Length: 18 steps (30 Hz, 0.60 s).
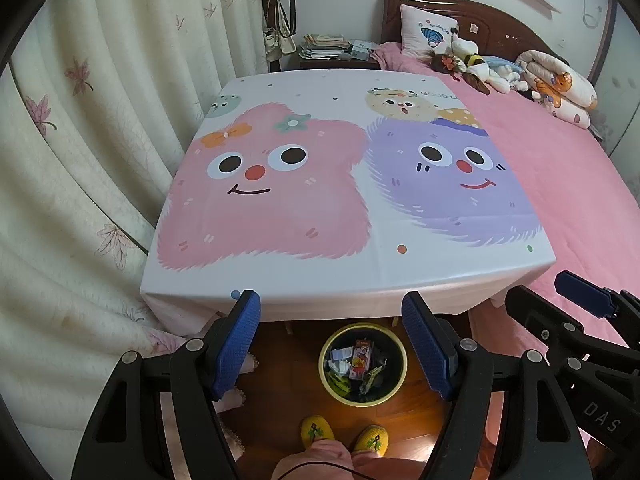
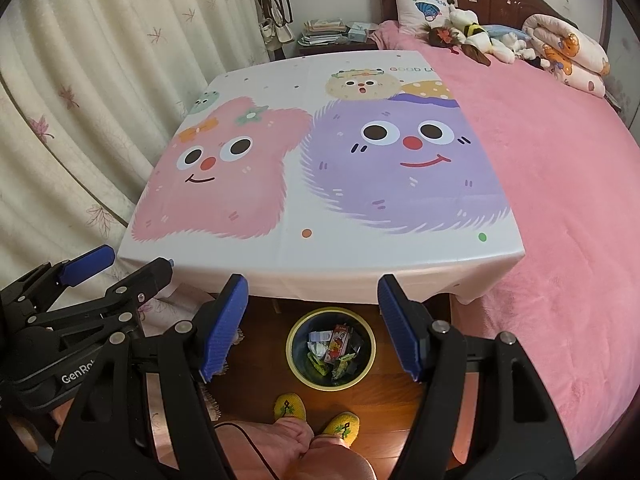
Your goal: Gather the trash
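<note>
A round bin with a yellow-green rim (image 1: 362, 326) (image 2: 331, 312) stands on the wooden floor just under the table's near edge. Inside it lie a red carton (image 1: 362, 358) (image 2: 338, 342) and several crumpled wrappers. My left gripper (image 1: 330, 298) hangs above the bin, open, nothing between its blue pads. My right gripper (image 2: 312, 280) is beside it at the same height, also open and empty. Each shows in the other's view: the right gripper (image 1: 534, 290) at the right edge, the left gripper (image 2: 140, 258) at the left edge. The table's cartoon cloth (image 1: 340, 208) (image 2: 304, 200) carries no loose items.
A bed with a pink blanket (image 2: 560, 200) runs along the table's right side, with plush toys (image 1: 480, 66) and a pillow at its head. Cream curtains (image 1: 80, 160) hang on the left. A person's feet in yellow slippers (image 1: 344, 436) stand right before the bin.
</note>
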Each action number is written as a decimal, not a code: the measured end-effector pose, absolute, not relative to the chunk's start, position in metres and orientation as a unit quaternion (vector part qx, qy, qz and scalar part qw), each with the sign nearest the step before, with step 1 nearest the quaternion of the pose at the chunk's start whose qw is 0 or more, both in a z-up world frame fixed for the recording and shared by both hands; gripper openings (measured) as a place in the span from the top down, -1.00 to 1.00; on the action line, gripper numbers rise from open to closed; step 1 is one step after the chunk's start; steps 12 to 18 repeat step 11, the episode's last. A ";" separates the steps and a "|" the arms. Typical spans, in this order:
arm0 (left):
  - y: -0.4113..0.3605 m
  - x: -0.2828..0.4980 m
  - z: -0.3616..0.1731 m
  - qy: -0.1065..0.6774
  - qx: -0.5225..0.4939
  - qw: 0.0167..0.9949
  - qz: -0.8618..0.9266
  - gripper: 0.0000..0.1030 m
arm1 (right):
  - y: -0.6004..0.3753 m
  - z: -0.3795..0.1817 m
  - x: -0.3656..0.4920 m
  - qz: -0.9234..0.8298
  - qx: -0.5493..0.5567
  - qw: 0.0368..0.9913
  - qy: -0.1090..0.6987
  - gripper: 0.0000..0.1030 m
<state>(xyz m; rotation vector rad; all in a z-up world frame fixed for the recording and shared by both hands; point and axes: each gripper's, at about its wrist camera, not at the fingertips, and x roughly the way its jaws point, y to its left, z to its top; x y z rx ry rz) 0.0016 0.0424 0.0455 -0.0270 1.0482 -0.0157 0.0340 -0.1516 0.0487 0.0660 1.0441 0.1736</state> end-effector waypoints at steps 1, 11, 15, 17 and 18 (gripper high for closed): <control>0.043 0.002 0.046 0.501 -0.013 0.866 -0.007 -0.44 | -0.151 0.048 0.034 0.083 0.031 0.863 0.498 -0.26; 0.045 0.001 0.045 0.505 -0.013 0.863 -0.009 -0.44 | -0.150 0.045 0.032 0.082 0.035 0.861 0.501 -0.26; 0.045 0.001 0.045 0.505 -0.013 0.863 -0.009 -0.44 | -0.150 0.045 0.032 0.082 0.035 0.861 0.501 -0.26; 0.045 0.001 0.045 0.505 -0.013 0.863 -0.009 -0.44 | -0.150 0.045 0.032 0.082 0.035 0.861 0.501 -0.26; 0.045 0.001 0.045 0.505 -0.013 0.863 -0.009 -0.44 | -0.150 0.045 0.032 0.082 0.035 0.861 0.501 -0.26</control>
